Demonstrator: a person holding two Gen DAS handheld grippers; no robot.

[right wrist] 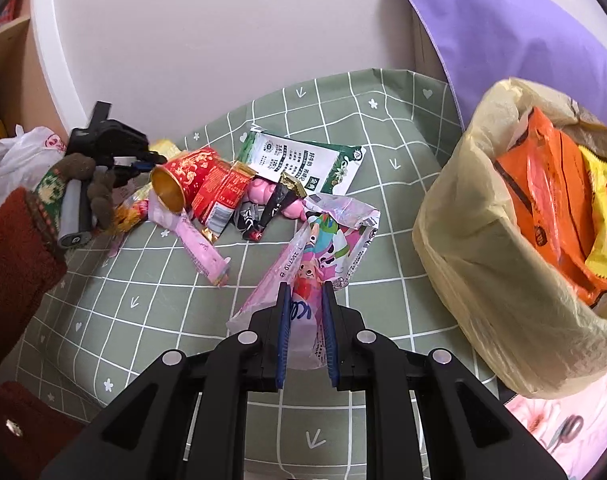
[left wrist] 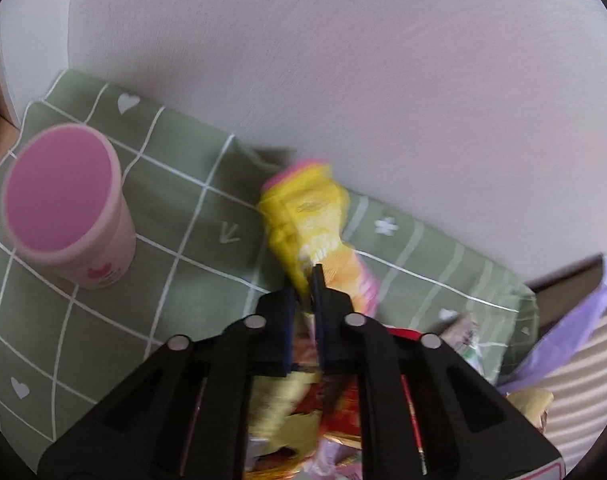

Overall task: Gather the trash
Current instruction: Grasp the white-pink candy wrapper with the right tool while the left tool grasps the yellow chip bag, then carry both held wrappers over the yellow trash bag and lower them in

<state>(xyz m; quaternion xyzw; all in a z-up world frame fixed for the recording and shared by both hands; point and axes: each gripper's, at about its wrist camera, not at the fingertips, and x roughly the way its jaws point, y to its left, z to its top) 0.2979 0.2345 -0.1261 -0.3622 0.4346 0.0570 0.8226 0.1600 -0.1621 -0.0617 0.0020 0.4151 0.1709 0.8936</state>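
1. Wrapper (left wrist: 303,220), crinkled yellow foil, on the checked green cloth (left wrist: 175,216): left gripper (left wrist: 306,280) pinched shut on it.
2. Packet (right wrist: 323,248), glossy pink, above the cloth: right gripper (right wrist: 306,296) clamped on it.
3. Bag (right wrist: 483,280), thin beige plastic, holds orange and yellow wrappers.

One pink cup (left wrist: 69,204), one trash bag (right wrist: 499,280), two tools (left wrist: 308,284) (right wrist: 306,296).

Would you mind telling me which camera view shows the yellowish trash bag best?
The right wrist view: the trash bag stands open at the right, with orange and yellow wrappers visible inside. The left wrist view shows at most a blurred yellowish scrap at its lower right edge, not clearly identifiable.
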